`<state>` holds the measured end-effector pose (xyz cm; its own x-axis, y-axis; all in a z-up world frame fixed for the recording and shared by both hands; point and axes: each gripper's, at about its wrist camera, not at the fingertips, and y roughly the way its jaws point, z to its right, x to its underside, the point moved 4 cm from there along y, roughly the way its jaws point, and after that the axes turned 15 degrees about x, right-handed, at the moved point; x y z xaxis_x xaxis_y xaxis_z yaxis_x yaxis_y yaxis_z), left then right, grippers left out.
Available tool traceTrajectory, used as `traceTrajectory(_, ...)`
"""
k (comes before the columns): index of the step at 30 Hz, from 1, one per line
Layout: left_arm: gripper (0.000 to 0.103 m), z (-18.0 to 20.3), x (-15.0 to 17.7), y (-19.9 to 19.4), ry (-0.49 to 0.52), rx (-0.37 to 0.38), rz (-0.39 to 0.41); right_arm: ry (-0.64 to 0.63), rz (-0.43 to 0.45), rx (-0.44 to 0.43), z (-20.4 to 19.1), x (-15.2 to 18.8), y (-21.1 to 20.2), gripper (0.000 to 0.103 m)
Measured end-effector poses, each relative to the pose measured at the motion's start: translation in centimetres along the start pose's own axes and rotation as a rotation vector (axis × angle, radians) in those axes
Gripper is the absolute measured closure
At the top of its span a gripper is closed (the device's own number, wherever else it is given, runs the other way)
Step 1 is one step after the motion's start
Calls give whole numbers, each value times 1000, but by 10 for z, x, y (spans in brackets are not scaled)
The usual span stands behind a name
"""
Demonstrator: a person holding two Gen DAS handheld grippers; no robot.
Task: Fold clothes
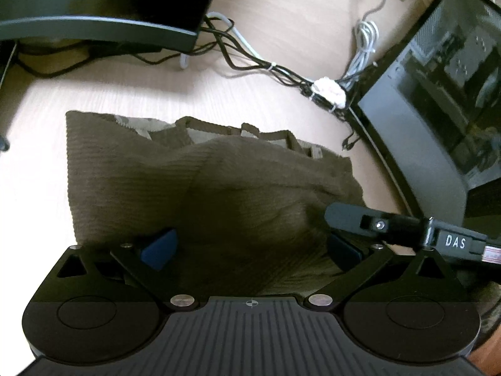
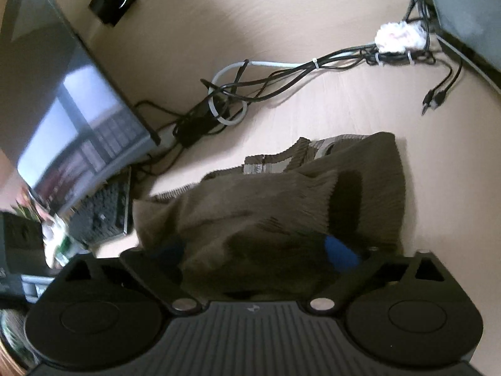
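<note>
An olive-brown ribbed knit garment [image 1: 175,181] lies bunched on the light wooden desk [image 1: 156,94]; its lighter striped collar or hem shows at the far edge. My left gripper [image 1: 250,250] is wide open, its blue pads [image 1: 159,247] apart with cloth draped between them. A finger of the right gripper [image 1: 360,219] reaches in over the cloth from the right. In the right wrist view the same garment [image 2: 281,213] is heaped over my right gripper [image 2: 260,253], whose blue pads [image 2: 339,253] stand wide apart with cloth between them.
A dark monitor [image 1: 94,3] stands at the back left and another screen [image 1: 438,94] at the right. A bundle of cables [image 1: 281,72] with a white wad runs between them. A keyboard [image 2: 100,213] and clutter lie at the left of the right wrist view.
</note>
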<state>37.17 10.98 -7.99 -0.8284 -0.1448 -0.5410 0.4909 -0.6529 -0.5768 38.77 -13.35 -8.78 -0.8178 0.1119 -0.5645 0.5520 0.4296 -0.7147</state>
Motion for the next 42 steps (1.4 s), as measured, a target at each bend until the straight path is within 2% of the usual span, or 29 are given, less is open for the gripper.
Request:
traceTrajectory(3,0,-2,0,-1,-3,4,-5,-16,-21,-5,-4,-4,3,0)
traceTrajectory(10,0,7,5,7,75,-43,-34,-142,-54,78,-23,-11,4,0)
traceTrajectory(13,0,5,5,6,62,-33,-32,-147,109,154,-26,-26,-22,0)
traceTrajectory(14,0,4,5,6,58,-29,-31,-200,179,238,-29,-29,-29,0)
traceTrajectory(17,0,5,5,6,66,-31,-33,-393,247,491,-32,-27,-20,0)
traceTrajectory(19,0,5,5,7,65,-32,-33,-468,193,609,-24,-20,-3,0)
traceTrajectory(21,0,4,4,7,62,-28,-33,-474,136,641,-13,-12,9,0)
traceTrajectory(36,0,4,6,6,77,-26,-34,-493,99,610,-6,-12,16,0)
traceTrajectory(42,0,5,7,6,86,-34,-34,-436,37,571,1,-19,19,0)
